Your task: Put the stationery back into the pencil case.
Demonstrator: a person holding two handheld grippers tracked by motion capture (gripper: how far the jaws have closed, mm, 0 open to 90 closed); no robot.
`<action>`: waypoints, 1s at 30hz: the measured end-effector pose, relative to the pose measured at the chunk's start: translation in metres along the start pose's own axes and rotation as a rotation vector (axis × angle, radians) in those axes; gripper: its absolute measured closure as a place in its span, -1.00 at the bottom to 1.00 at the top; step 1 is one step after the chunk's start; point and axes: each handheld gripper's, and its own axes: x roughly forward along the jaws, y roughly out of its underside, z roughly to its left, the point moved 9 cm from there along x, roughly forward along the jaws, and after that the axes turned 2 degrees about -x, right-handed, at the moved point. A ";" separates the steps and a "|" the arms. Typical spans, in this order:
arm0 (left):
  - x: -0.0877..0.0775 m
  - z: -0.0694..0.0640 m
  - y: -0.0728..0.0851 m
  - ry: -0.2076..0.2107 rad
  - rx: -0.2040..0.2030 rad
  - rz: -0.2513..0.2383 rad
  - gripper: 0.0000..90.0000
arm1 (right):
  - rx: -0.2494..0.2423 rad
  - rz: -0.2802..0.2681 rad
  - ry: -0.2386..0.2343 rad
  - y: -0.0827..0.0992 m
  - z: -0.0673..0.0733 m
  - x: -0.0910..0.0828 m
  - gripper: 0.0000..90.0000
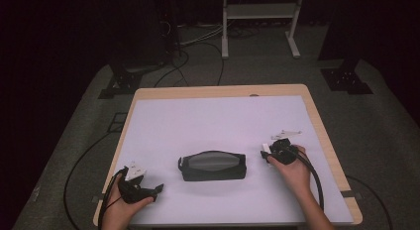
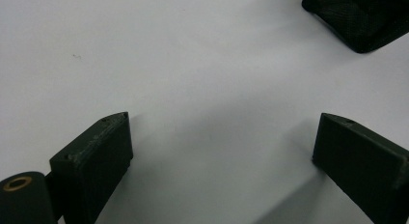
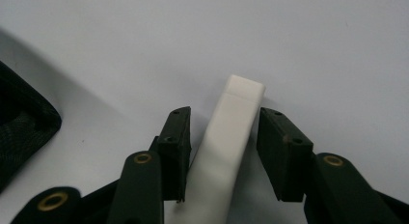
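Our right tongs (image 3: pixel 223 127) sit around a small white bar (image 3: pixel 231 142) on the counter (image 1: pixel 208 121), not quite pinching it. Our left tongs (image 2: pixel 222 137) are spread wide. A black zip pouch (image 1: pixel 212 166) lies between them. We see no writing.

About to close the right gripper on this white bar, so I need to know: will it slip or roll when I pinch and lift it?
The white bar looks rigid with flat sides and squared edges, so it probably won't roll. Its smooth surface may slip a little. It is slim, so likely light. The right gripper straddles it, with small gaps at both pads.
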 end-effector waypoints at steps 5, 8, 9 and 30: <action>0.000 0.000 0.000 0.000 0.000 0.001 -0.87 | -0.013 0.000 0.029 0.000 -0.001 0.001 0.35; 0.000 0.000 0.000 0.000 0.000 0.000 -0.87 | -0.020 0.001 0.036 0.000 -0.001 0.001 0.37; 0.000 0.000 0.000 0.000 0.000 0.000 -0.87 | -0.023 0.001 0.039 0.000 -0.001 0.001 0.37; 0.000 0.000 0.000 0.000 -0.001 -0.001 -0.87 | -0.045 0.000 0.023 -0.001 -0.001 0.002 0.56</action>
